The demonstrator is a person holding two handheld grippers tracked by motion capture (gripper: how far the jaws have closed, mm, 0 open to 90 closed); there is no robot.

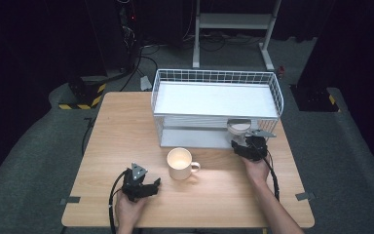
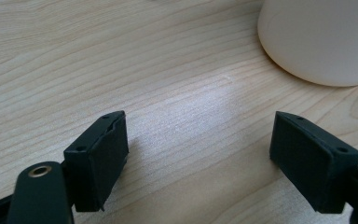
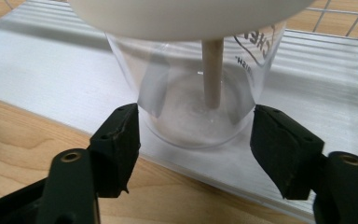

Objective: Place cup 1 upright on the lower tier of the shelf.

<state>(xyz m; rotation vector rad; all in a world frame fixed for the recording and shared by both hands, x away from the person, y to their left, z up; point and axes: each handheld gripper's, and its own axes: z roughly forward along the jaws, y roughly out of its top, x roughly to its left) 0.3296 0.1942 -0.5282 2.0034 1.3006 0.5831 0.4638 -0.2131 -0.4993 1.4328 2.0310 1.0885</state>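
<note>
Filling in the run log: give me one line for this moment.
right tongs: jaws around glass cup base on rack lower shelf | left tongs: open, idle | mug: on table

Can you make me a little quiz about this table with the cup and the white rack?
1. True or false: the left gripper is holding the white mug.
2. What stands between the pads of the right gripper? A) a spoon B) a clear glass cup C) a banana
3. Fill in: the clear glass cup stands on the ___ shelf of the wire rack.

Key
1. False. Its jaws are open over bare table, with the mug apart from them.
2. B. The pads sit at the cup's sides, and a wooden stick stands inside it.
3. Lower.
</note>
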